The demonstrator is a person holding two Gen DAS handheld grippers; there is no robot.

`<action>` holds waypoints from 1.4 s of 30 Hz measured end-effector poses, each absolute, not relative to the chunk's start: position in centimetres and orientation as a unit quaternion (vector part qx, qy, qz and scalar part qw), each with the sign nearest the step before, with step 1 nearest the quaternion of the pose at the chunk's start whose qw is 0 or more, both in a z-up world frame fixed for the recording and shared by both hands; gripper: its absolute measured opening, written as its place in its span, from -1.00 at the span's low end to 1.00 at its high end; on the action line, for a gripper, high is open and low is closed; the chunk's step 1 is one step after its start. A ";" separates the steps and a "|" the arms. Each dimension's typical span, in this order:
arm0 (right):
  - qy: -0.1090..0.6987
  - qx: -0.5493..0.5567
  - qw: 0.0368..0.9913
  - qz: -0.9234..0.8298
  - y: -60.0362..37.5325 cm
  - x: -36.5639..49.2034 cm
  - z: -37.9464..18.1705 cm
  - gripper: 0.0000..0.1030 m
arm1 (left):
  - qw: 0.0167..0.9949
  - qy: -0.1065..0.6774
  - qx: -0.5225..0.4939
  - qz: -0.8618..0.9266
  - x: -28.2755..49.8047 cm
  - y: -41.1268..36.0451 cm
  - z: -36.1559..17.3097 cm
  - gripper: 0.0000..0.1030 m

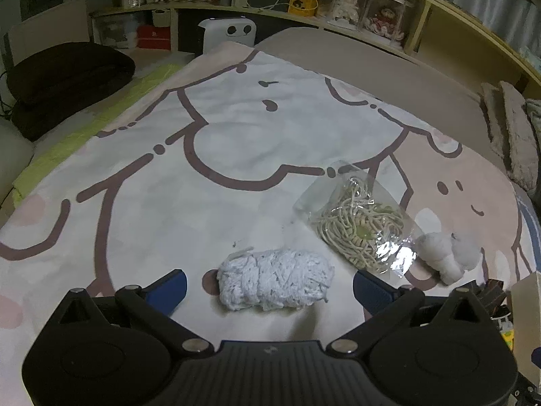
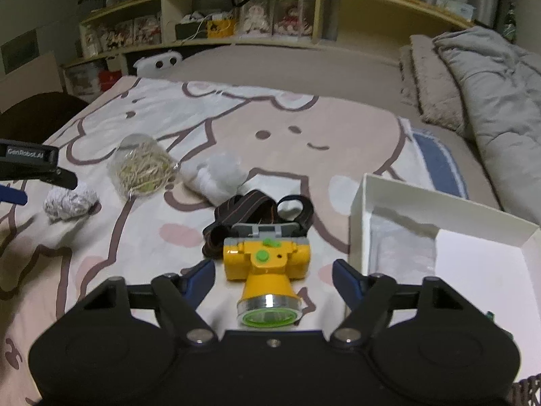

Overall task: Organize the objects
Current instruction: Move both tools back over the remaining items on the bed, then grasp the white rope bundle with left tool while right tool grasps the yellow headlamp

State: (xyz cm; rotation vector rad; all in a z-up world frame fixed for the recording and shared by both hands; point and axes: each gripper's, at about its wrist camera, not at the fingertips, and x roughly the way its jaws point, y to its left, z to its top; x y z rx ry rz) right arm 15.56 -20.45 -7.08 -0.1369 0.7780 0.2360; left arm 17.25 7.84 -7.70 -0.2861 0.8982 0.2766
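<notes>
A pale blue-white yarn bundle [image 1: 274, 280] lies on the cartoon bedspread [image 1: 236, 142], between the blue fingers of my left gripper [image 1: 268, 287], which stands open with gaps on both sides. A clear bag of beige cord [image 1: 358, 226] and a white fluffy bundle [image 1: 446, 253] lie to its right. In the right wrist view a yellow headlamp [image 2: 267, 270] with a green lens and dark strap sits between the fingers of my right gripper [image 2: 274, 277]; the pads do not touch it. The yarn bundle [image 2: 69, 201], cord bag [image 2: 142, 169] and fluffy bundle [image 2: 219, 176] show at the left.
A white open box [image 2: 439, 230] stands on the bed right of the headlamp. The left gripper's body [image 2: 30, 165] enters at the left edge. Grey quilt and pillow [image 2: 490, 108] lie at the right, dark cushions [image 1: 64, 77] at the left, shelves [image 2: 236, 23] behind.
</notes>
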 end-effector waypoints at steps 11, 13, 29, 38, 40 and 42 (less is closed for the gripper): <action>0.442 -0.088 0.887 0.104 -19.2 18.0 -10.1 -0.01 | 0.875 0.450 -0.125 0.128 18.5 8.3 -10.1 1.00; 0.440 -0.089 0.888 0.098 -19.1 18.3 -10.2 -0.01 | 0.874 0.450 -0.129 0.127 18.7 8.4 -10.3 1.00; 0.489 -0.066 0.863 0.109 -17.9 15.9 -9.4 -0.18 | 0.878 0.442 -0.156 0.094 18.7 9.0 -10.3 0.61; 0.536 -0.041 0.834 0.127 -17.8 12.4 -9.0 -0.18 | 0.875 0.454 -0.156 0.064 18.2 8.4 -9.7 0.49; 0.540 -0.034 0.832 0.125 -17.8 12.8 -9.3 -0.18 | 0.874 0.458 -0.154 0.052 18.0 7.8 -9.4 0.49; 0.549 -0.026 0.826 0.124 -17.9 13.3 -9.8 -0.15 | 0.871 0.469 -0.143 0.036 17.7 7.0 -9.2 0.49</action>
